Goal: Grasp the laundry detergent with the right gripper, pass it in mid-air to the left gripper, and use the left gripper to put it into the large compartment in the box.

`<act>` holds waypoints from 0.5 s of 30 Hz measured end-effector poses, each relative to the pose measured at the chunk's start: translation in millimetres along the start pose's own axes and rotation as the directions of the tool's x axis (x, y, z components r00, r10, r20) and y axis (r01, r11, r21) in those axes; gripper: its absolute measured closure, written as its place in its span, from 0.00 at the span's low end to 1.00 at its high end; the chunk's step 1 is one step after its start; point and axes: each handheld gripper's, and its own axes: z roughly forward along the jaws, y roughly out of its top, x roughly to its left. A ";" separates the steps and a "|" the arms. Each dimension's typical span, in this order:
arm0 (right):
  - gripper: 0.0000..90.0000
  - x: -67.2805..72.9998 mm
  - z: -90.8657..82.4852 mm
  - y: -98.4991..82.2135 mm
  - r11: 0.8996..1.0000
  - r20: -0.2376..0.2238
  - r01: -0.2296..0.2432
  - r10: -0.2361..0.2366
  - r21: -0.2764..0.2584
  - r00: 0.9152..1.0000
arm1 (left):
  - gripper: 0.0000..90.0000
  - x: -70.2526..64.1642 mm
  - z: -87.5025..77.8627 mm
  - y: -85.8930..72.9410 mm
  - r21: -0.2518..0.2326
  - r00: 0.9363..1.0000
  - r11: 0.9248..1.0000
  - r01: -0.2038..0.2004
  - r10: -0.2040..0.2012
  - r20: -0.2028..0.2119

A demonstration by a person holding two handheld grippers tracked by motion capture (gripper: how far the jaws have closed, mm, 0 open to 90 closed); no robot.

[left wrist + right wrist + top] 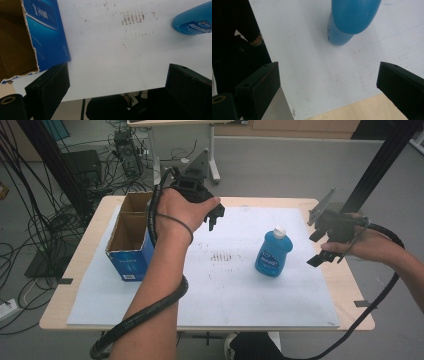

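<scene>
Wood-edged bench under a smudged white sheet. Open, torn-rimmed blue cardboard box at left edge. Smooth blue plastic bottle, white cap, stands right of centre. Left gripper over far edge, right gripper over right edge: jaws wide apart, holding nothing.
</scene>
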 end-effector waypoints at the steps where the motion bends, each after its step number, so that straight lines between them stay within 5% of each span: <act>1: 0.05 -2.5 2.1 -3.9 1.000 0.002 -0.020 0.020 -0.022 1.000 | 0.07 0.2 1.2 0.2 0.002 1.000 1.000 0.000 0.000 0.001; 15: 0.05 -11.3 22.5 -20.9 0.986 0.023 -0.104 0.108 -0.130 0.994 | 0.07 0.8 4.4 1.1 0.005 1.000 1.000 -0.007 0.007 0.000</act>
